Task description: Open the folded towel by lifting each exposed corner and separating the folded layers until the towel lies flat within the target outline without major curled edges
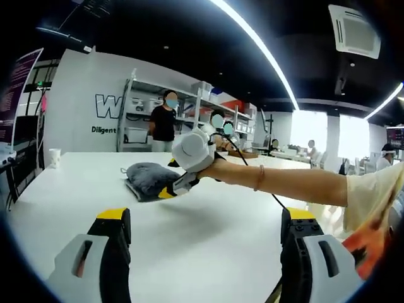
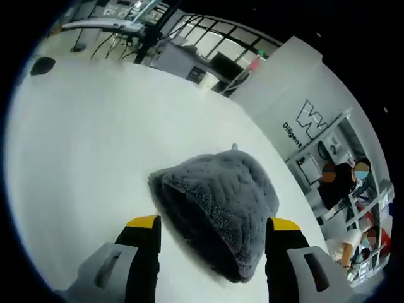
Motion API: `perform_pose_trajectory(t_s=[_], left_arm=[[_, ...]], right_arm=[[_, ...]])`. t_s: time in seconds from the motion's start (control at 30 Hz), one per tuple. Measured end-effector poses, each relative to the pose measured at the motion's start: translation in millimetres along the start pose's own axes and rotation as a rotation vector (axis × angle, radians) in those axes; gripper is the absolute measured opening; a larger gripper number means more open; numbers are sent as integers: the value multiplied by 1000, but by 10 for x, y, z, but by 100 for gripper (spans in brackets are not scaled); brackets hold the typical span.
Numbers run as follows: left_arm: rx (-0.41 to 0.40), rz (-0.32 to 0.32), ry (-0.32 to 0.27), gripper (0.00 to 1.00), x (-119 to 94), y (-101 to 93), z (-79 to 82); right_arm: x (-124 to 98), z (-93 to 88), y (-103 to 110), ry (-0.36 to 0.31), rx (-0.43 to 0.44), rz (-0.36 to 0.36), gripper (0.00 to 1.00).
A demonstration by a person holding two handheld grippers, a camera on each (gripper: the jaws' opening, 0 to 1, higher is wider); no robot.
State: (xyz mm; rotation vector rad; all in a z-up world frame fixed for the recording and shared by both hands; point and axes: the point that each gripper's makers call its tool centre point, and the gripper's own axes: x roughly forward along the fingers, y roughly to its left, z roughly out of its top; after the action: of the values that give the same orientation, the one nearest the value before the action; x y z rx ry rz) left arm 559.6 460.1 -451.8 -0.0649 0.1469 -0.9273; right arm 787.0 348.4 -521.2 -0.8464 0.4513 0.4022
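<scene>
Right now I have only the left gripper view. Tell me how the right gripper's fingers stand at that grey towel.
Observer: In the right gripper view, the right gripper is open. Its fingers stand on either side of the towel, not closed on it.
Operator: Report whether any layer is lifted.
Observer: None that I can see. The towel lies as a folded mound on the table, its thick rounded end between the fingers.
Operator: Name anything beyond it.
Observer: A small dark object sits far off on the table; I cannot tell what it is.
</scene>
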Motion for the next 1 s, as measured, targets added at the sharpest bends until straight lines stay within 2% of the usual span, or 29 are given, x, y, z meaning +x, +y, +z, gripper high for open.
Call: perform_pose_trajectory(t_s=[0.17, 0.3, 0.37, 0.47, 0.53, 0.6, 0.67, 0.9, 1.0], left_arm=[[-10, -20, 5, 97, 12, -37, -28], [-11, -16, 2, 97, -9, -30, -23], [-9, -16, -1, 97, -22, -34, -12], [-9, -16, -5, 97, -39, -34, -2], [-13, -13, -10, 97, -54, -18, 6], [-17, -14, -11, 96, -77, 1, 9], [-27, -18, -16, 96, -105, 16, 18], [-30, 3, -40, 96, -162, 57, 80], [-30, 2, -41, 95, -166, 50, 83]], right_arm=[[71, 12, 7, -1, -35, -16, 58], [138, -21, -12, -24, -37, -33, 45], [178, -53, -21, -22, -43, -35, 45], [209, -52, -16, -45, 42, -8, 40], [229, -56, -12, -69, 85, 23, 31], [258, -96, -73, -90, 115, 18, 19], [283, -135, -53, -102, 123, 44, 13], [266, -129, 6, -82, 137, 57, 6], [246, -135, 17, -79, 175, 67, 6]])
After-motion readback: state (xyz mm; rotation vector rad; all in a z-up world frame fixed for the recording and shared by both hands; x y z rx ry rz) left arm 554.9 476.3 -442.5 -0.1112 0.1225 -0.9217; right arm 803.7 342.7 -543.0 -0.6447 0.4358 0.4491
